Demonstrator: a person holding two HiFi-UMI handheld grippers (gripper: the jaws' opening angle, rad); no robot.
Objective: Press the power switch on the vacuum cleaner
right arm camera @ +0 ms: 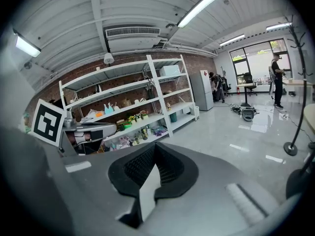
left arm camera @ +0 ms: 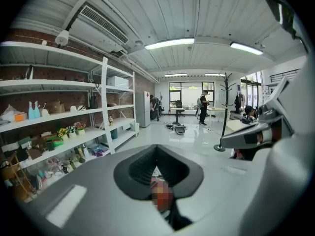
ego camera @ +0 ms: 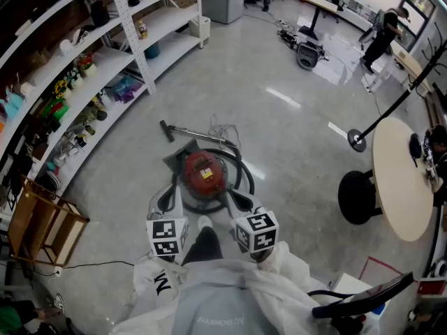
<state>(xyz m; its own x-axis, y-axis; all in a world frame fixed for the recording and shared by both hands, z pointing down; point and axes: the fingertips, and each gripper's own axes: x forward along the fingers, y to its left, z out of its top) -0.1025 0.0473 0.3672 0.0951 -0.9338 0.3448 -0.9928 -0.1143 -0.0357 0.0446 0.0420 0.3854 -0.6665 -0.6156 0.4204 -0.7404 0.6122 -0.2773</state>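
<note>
A red canister vacuum cleaner (ego camera: 204, 173) stands on the grey floor straight ahead of me in the head view. Its black hose (ego camera: 245, 174) loops round it, and its metal wand (ego camera: 192, 131) lies on the floor behind. My left gripper (ego camera: 166, 199) is just to the vacuum's left and my right gripper (ego camera: 241, 201) just to its right, both low and close to it, neither touching its top. In the left gripper view the left gripper (left arm camera: 156, 149) has its black pads together. The right gripper (right arm camera: 155, 146) also shows its pads together and holds nothing.
White shelves (ego camera: 105, 68) full of small items run along the left. A wooden frame (ego camera: 42, 222) stands near their front end, with a cable (ego camera: 91, 264) on the floor beside it. At the right are a round table (ego camera: 401, 180), a black stool (ego camera: 357, 197) and a stand's base (ego camera: 357, 140).
</note>
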